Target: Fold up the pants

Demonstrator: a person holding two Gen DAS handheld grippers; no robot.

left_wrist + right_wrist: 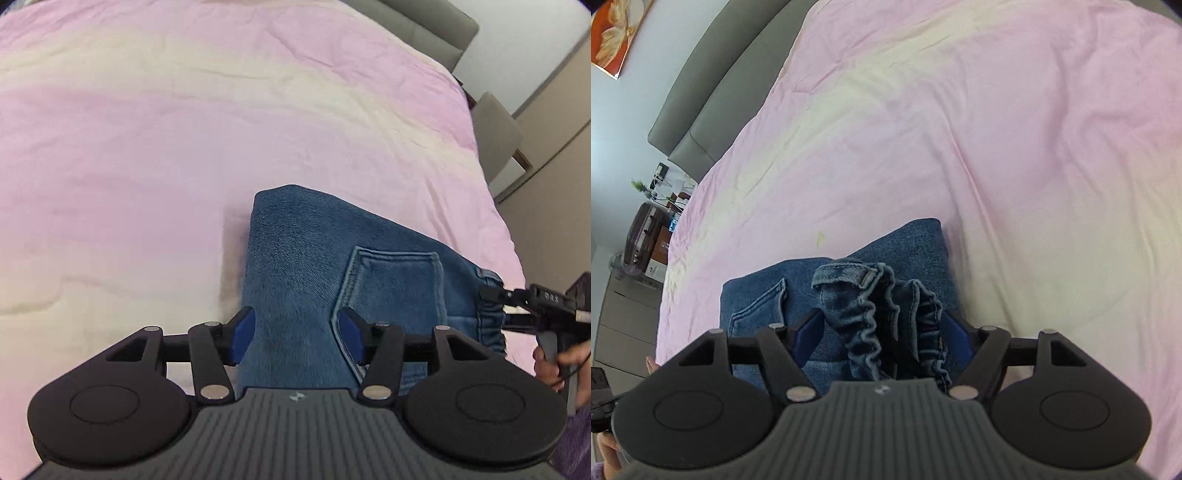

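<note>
Blue denim pants (314, 266) lie folded into a compact bundle on the pink bed cover (184, 129), back pocket (391, 284) facing up. My left gripper (297, 338) is open, its blue-padded fingers (243, 334) straddling the near edge of the bundle. In the right wrist view the pants (916, 243) show their ruffled elastic waistband (886, 317) bunched between the open fingers of my right gripper (882, 334). The right gripper also shows in the left wrist view (495, 295) at the waistband end.
A grey headboard (709, 88) runs along the bed's far side. A side table with small clutter (653, 221) stands beyond the bed's corner. Grey chairs (495, 136) stand beside the bed. The bed cover (997, 147) spreads wide beyond the pants.
</note>
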